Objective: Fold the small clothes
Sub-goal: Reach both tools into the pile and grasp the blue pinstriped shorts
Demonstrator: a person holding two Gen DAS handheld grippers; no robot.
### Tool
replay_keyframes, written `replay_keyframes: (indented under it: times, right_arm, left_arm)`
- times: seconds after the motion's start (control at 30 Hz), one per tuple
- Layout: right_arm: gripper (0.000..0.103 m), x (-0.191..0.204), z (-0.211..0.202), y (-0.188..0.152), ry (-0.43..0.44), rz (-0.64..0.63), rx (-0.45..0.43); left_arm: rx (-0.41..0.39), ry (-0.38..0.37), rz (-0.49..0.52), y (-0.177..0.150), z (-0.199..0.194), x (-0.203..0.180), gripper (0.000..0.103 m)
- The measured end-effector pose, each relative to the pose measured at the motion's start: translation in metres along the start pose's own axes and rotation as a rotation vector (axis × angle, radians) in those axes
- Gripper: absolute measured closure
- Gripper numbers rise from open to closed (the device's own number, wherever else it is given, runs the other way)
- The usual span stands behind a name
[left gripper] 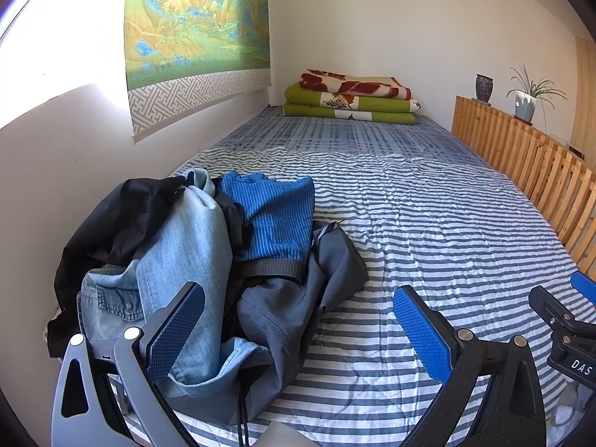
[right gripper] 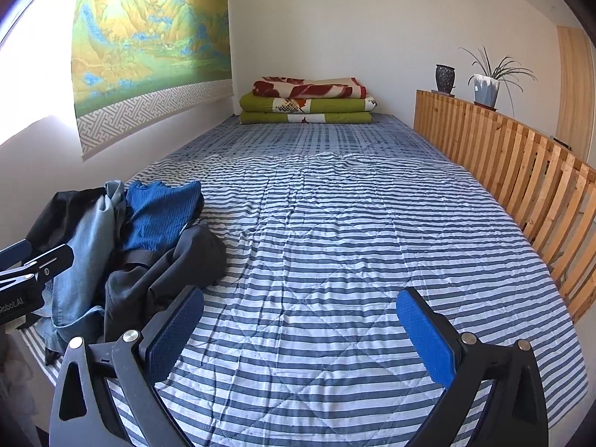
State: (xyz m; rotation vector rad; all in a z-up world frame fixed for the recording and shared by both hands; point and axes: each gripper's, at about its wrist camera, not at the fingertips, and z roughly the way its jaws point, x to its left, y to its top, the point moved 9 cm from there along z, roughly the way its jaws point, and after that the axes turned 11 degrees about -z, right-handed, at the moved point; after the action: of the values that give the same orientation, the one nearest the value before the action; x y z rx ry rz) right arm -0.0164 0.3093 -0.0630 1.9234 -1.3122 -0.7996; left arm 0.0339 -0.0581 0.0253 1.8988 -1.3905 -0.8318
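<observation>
A heap of small clothes lies on the near left of the striped bed (left gripper: 428,223): a light denim piece (left gripper: 186,246), a blue ribbed top (left gripper: 275,216), grey shorts (left gripper: 298,305) and a black garment (left gripper: 123,216). My left gripper (left gripper: 300,329) is open just above the heap's near edge, its left finger over the denim. In the right wrist view the same heap (right gripper: 149,238) sits at the left. My right gripper (right gripper: 300,329) is open over bare striped bedding (right gripper: 335,260), holding nothing. The right gripper's body (left gripper: 566,331) shows at the left wrist view's right edge.
Folded green and red blankets (right gripper: 307,102) are stacked at the bed's far end. A wooden slatted rail (right gripper: 521,171) runs along the right side, with a dark vase (right gripper: 445,78) and a potted plant (right gripper: 486,85) on it. A landscape scroll (right gripper: 149,37) hangs on the left wall.
</observation>
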Motion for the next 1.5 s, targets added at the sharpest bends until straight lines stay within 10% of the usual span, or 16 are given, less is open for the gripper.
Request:
replay_keyframes:
  times: [0.5, 0.73, 1.03, 1.5]
  right_arm:
    - [0.002, 0.013, 0.015, 0.008, 0.022, -0.029, -0.006]
    - [0.018, 0.046, 0.044, 0.026, 0.112, -0.054, 0.023]
    - [0.046, 0.120, 0.117, 0.058, 0.321, -0.091, 0.151]
    - [0.046, 0.244, 0.199, 0.045, 0.401, -0.383, 0.266]
  left_arm:
    - [0.018, 0.017, -0.079, 0.015, 0.025, 0.051, 0.000]
    - [-0.033, 0.045, -0.202, 0.057, 0.025, 0.122, 0.001]
    - [0.014, 0.088, -0.254, 0.069, 0.070, 0.168, 0.001]
    - [0.095, 0.089, -0.308, 0.055, 0.125, 0.181, 0.004]
